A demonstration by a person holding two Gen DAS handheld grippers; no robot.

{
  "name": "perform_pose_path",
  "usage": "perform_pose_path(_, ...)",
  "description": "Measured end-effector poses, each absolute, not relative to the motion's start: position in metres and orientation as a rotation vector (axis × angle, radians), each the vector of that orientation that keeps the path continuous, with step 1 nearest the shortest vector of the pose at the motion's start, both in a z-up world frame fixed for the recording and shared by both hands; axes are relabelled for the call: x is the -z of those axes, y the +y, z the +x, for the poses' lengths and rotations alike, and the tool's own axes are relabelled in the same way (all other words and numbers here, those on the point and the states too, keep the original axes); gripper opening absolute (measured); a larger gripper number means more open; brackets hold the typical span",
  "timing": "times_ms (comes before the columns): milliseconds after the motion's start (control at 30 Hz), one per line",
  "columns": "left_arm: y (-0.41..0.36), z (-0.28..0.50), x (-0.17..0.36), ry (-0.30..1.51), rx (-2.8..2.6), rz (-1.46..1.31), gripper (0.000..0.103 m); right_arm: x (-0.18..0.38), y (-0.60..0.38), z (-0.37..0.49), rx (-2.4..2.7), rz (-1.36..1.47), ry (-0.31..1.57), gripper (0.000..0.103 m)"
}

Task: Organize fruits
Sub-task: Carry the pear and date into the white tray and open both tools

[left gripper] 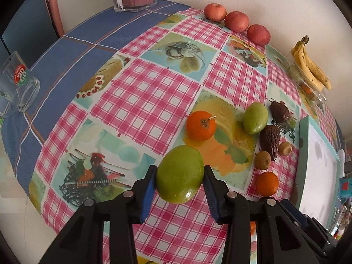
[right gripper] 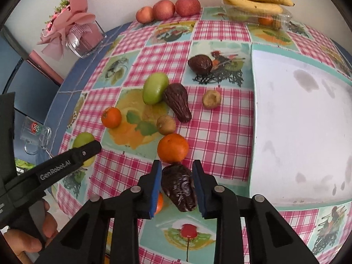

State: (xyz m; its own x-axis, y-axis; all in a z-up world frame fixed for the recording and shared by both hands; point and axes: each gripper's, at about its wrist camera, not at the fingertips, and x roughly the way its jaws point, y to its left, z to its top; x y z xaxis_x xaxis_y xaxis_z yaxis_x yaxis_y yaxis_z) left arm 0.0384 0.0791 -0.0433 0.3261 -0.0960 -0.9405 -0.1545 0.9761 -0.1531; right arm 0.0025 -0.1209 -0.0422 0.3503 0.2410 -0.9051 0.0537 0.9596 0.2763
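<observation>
My left gripper point(left gripper: 180, 168) is shut on a large green fruit point(left gripper: 179, 176), its blue pads pressing both sides just above the checked tablecloth. One of its fingers point(right gripper: 88, 150) also shows in the right wrist view, in front of the same green fruit point(right gripper: 82, 139). My right gripper point(right gripper: 177, 162) is shut on a dark brown wrinkled fruit point(right gripper: 178, 187). A mandarin point(right gripper: 173, 147) lies just beyond its fingertips. Another orange fruit point(right gripper: 159, 202) is half hidden behind its left finger.
Loose on the cloth lie a mandarin point(left gripper: 200, 125), a smaller green fruit point(left gripper: 255, 117), dark fruits point(left gripper: 270, 138) and small brown ones point(left gripper: 263, 160). Three apples point(left gripper: 236, 21) and bananas point(left gripper: 312, 66) line the wall. A white tray point(right gripper: 297, 121) sits right; a glass mug point(left gripper: 17, 83) left.
</observation>
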Motion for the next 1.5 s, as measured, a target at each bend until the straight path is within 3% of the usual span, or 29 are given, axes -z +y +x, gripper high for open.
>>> perform_pose_path(100,0.078,0.039,0.045,1.248,-0.037,-0.233,0.044,0.047,-0.119,0.002,-0.112,0.258,1.232,0.030)
perform_pose_path(200,0.077,0.040,0.046,1.250,-0.035,-0.232,0.044,0.052,-0.121,0.002,-0.109,0.270,1.254,0.040)
perform_pose_path(300,0.076,0.040,0.047,1.255,-0.032,-0.234,0.044,0.056,-0.118,0.002,-0.110,0.260,1.278,0.042)
perform_pose_path(500,0.075,0.041,0.048,1.258,-0.030,-0.234,0.044,0.066,-0.115,0.002,-0.103,0.240,1.312,0.042)
perform_pose_path(667,0.075,0.040,0.047,1.252,-0.035,-0.235,0.044,0.065,-0.115,0.001,-0.120,0.243,1.306,0.036)
perform_pose_path(933,0.072,0.036,0.035,1.218,-0.023,-0.218,0.044,0.034,-0.124,-0.001,-0.107,0.287,1.189,0.035)
perform_pose_path(1200,0.029,0.036,0.014,1.188,0.082,-0.155,0.044,0.006,-0.200,-0.003,0.157,0.395,1.059,0.035)
perform_pose_path(1500,-0.068,0.032,-0.010,1.145,0.280,-0.010,0.044,0.009,-0.301,-0.027,0.525,0.505,1.021,0.035)
